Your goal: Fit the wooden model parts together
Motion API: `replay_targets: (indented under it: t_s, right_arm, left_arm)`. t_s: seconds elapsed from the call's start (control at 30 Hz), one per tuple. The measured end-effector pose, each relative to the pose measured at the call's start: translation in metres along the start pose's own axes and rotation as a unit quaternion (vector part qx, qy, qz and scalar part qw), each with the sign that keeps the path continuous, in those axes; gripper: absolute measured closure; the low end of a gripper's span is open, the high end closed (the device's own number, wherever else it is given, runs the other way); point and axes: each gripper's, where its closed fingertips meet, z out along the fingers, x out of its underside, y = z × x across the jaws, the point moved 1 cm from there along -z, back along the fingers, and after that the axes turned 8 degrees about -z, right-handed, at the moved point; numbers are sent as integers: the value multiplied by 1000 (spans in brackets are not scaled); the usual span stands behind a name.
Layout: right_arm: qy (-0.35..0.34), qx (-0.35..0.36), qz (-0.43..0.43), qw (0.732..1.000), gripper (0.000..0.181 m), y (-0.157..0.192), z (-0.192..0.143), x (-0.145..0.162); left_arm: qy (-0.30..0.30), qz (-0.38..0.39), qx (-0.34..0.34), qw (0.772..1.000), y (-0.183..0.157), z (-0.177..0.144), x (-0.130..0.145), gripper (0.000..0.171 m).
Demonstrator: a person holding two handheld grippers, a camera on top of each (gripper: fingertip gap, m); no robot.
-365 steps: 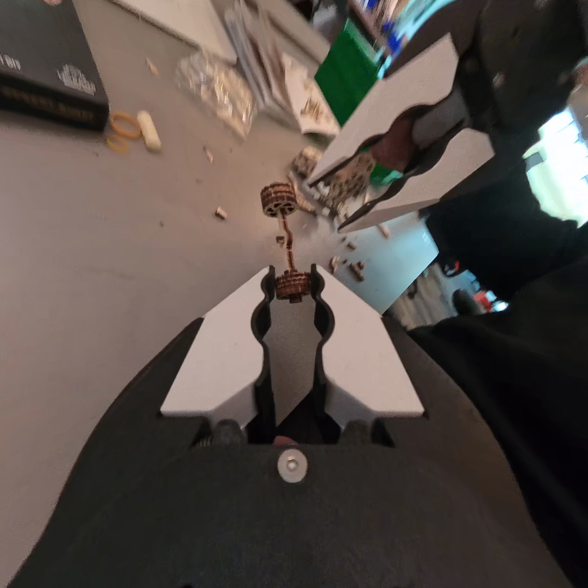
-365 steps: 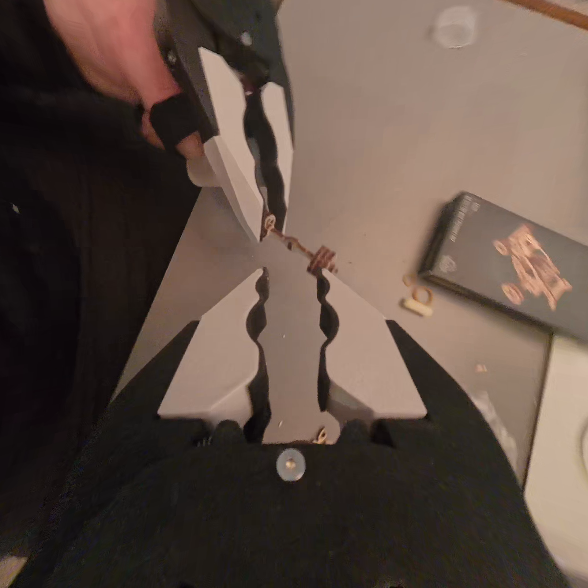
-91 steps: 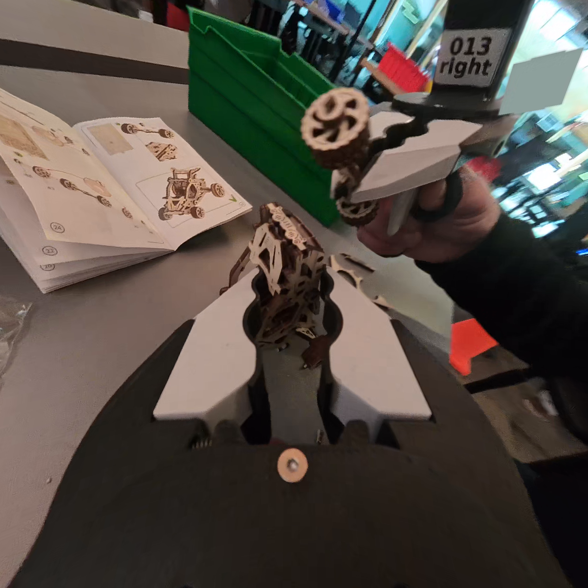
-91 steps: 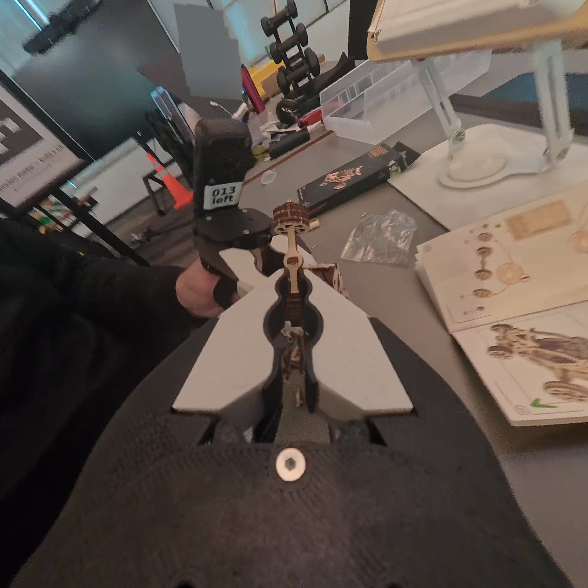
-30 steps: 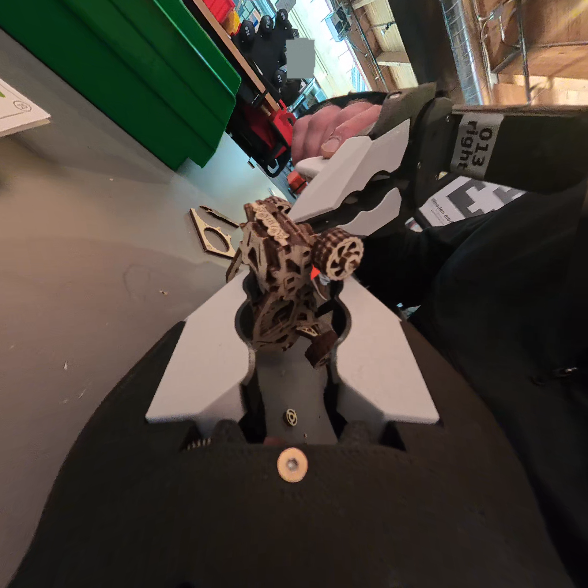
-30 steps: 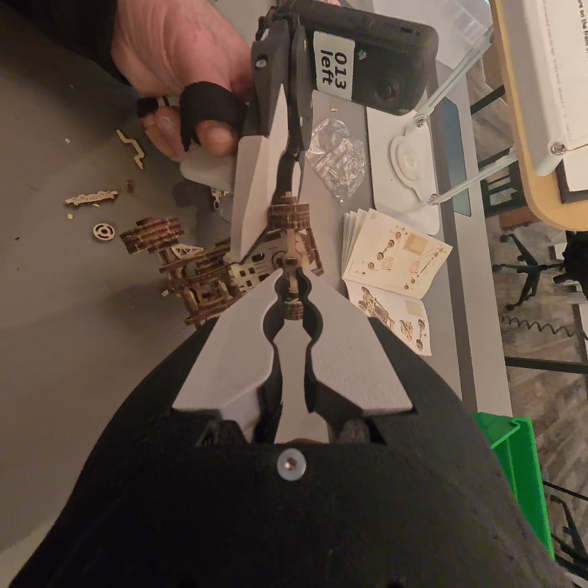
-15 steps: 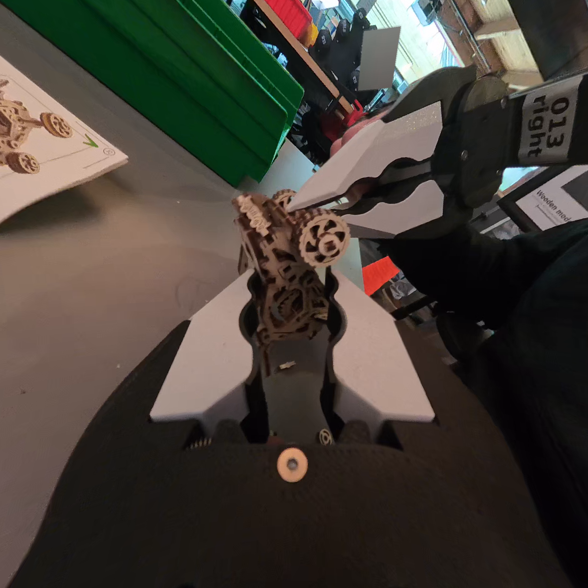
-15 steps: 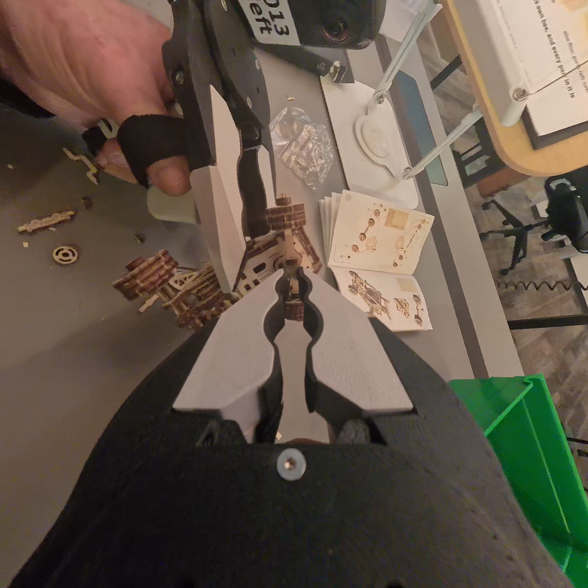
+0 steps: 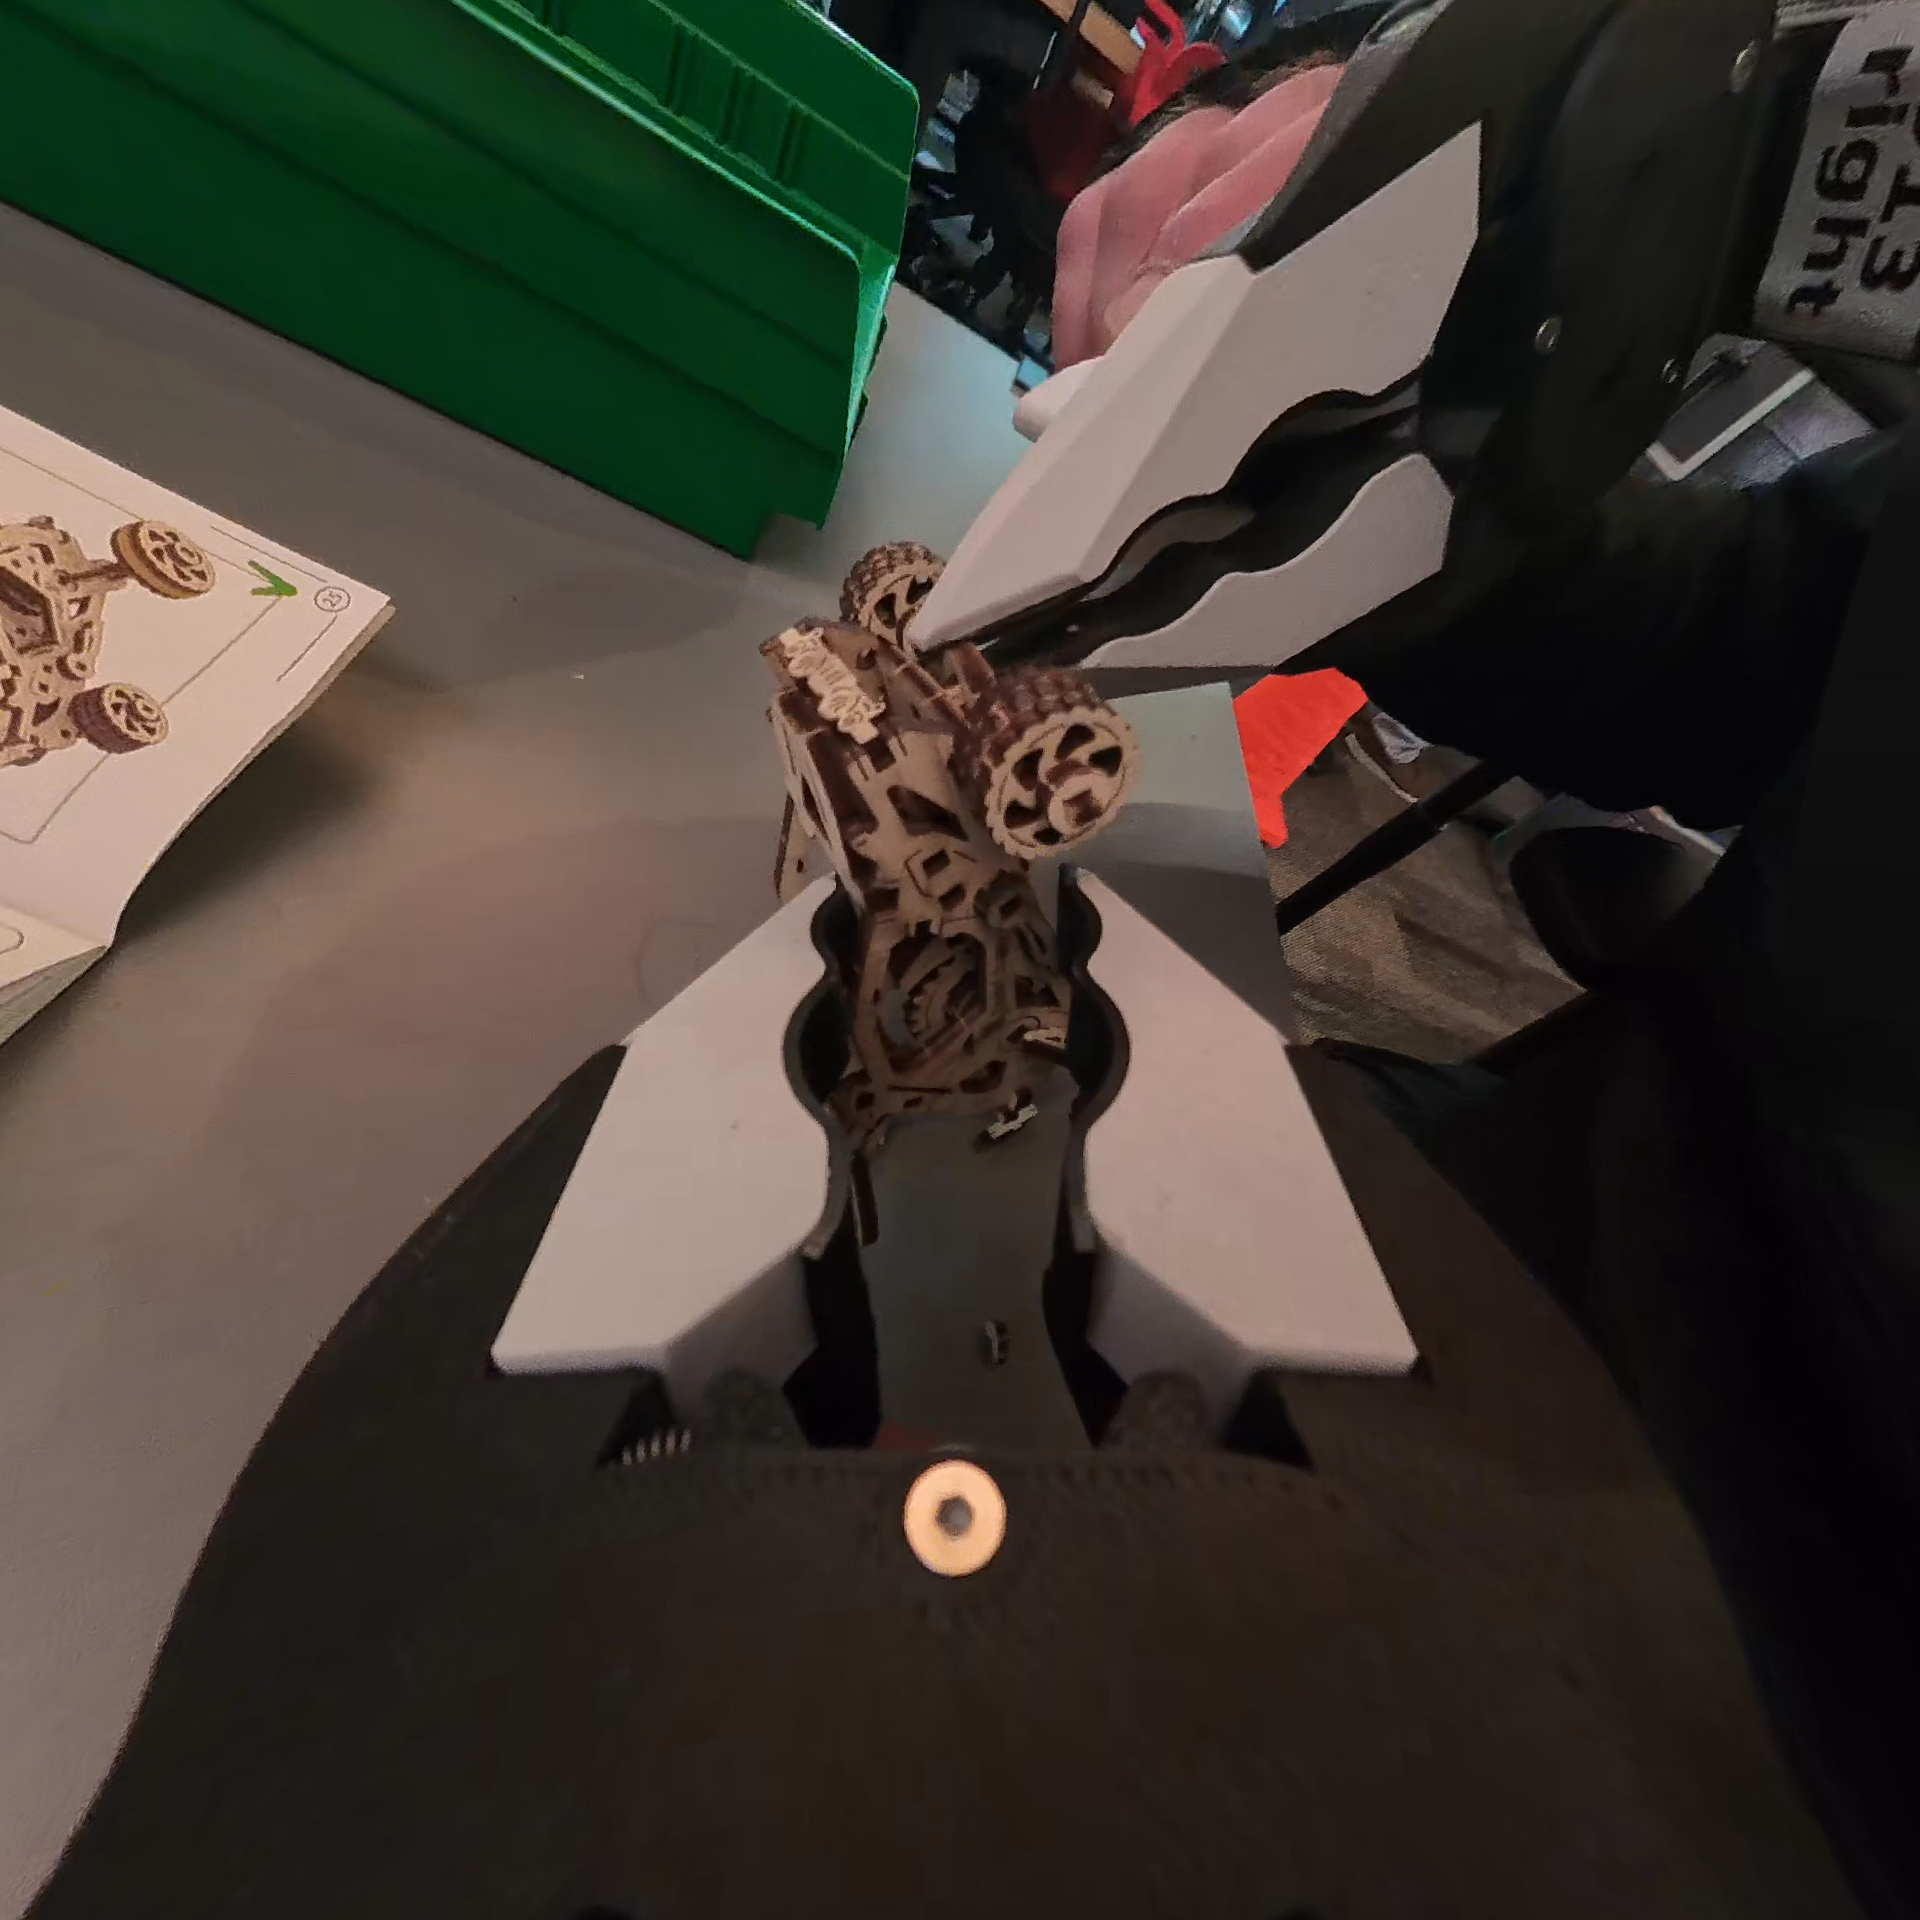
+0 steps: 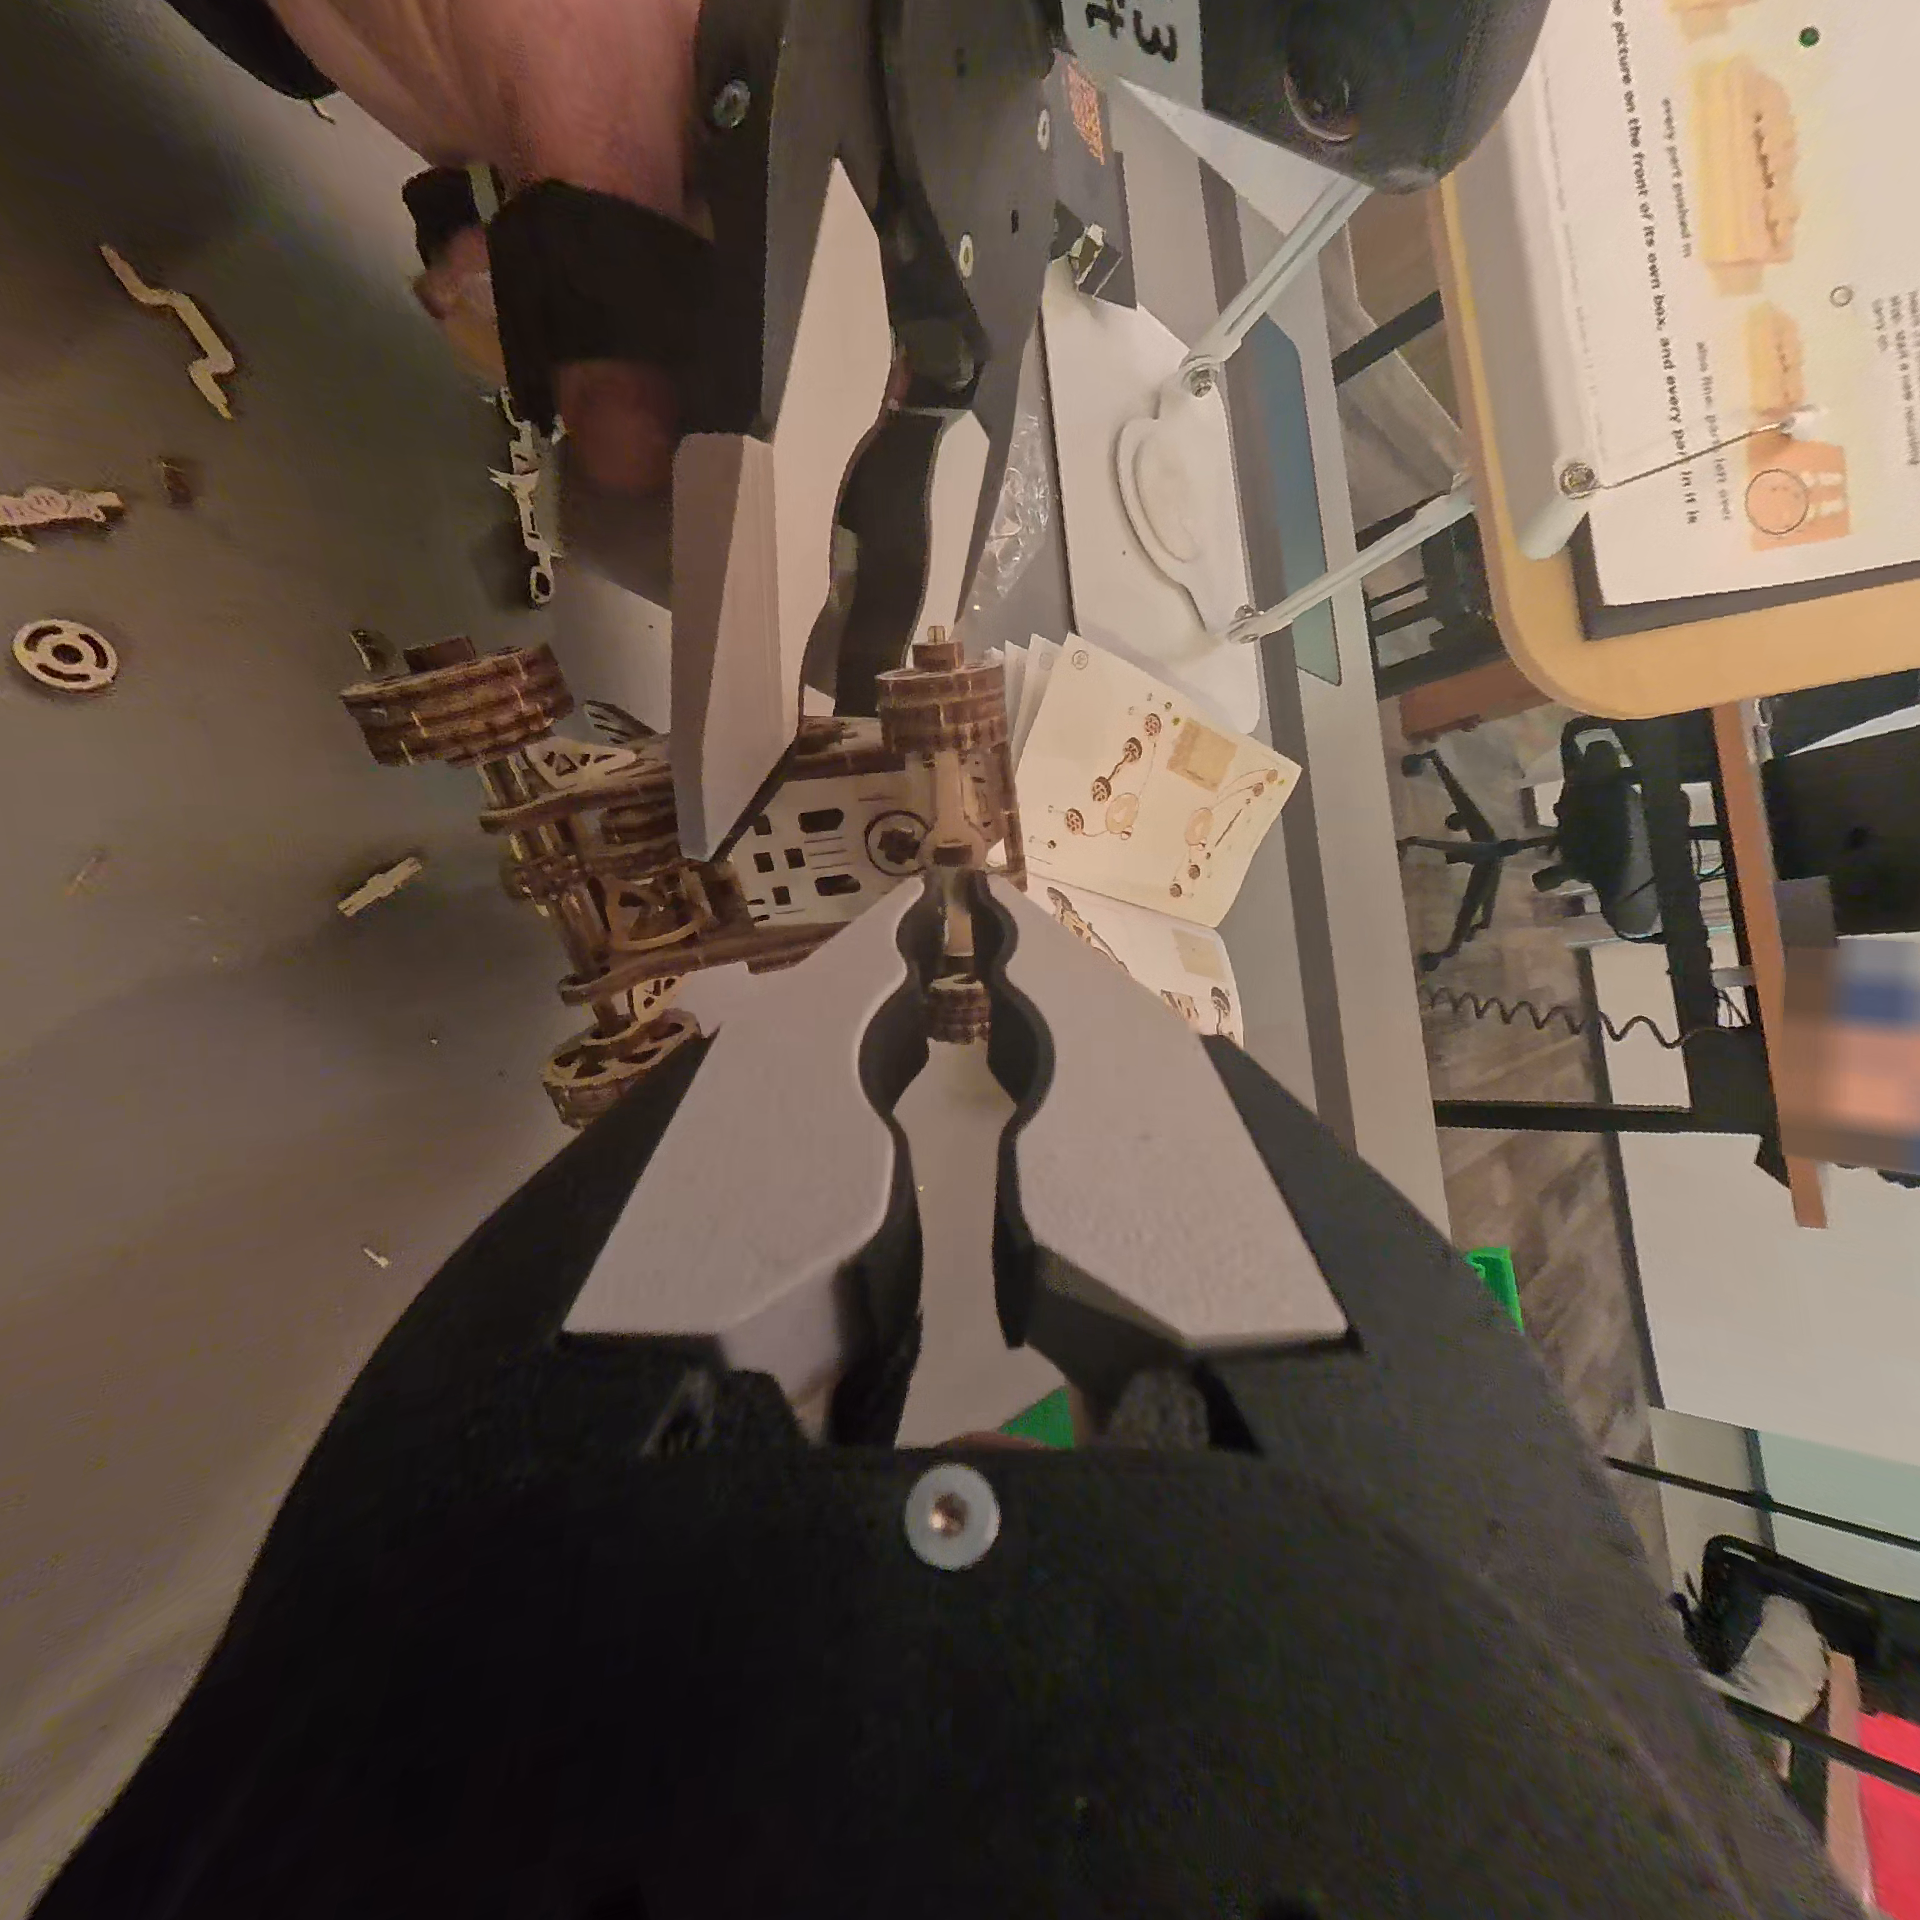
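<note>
The wooden car body [image 9: 935, 914] is held off the bench [image 9: 364, 935], clamped between the jaws of the left gripper [image 9: 951, 894]. The wheel axle [image 10: 951, 831] is pinched by the nearly closed jaws of the right gripper [image 10: 956, 904] and is pressed against the end of the body; whether it is fully seated cannot be told. Progress is judged as late: the body is largely built and one wheel pair [image 10: 540, 862] is already mounted at the other end, with the second axle being fitted. Loose wooden pieces [image 10: 62, 655] are left on the bench, so further parts may remain. From the left wrist view, the spoked face of the near wheel [image 9: 1055, 774], the green bin [image 9: 520, 208] and an instruction booklet [image 9: 156, 665] are shown, but the mounted wheel pair is hidden. From the right wrist view, the axle shaft between the jaws, the body's side panel, the bench scraps and a stand with a printed sheet [image 10: 1714, 312] are shown.
</note>
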Motion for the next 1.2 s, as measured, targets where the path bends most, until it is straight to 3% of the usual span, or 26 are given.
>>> replay_targets:
  t_s: [0.43, 1.2]
  right_arm:
    - [51, 10, -56, 997, 179, -4, 1, 9]
    - [195, 61, -28, 979, 181, -10, 5, 24]
  left_arm:
    - [15, -1, -21, 1000, 3, 3, -4, 137]
    - [14, 6, -166, 986, 14, 12, -12, 136]
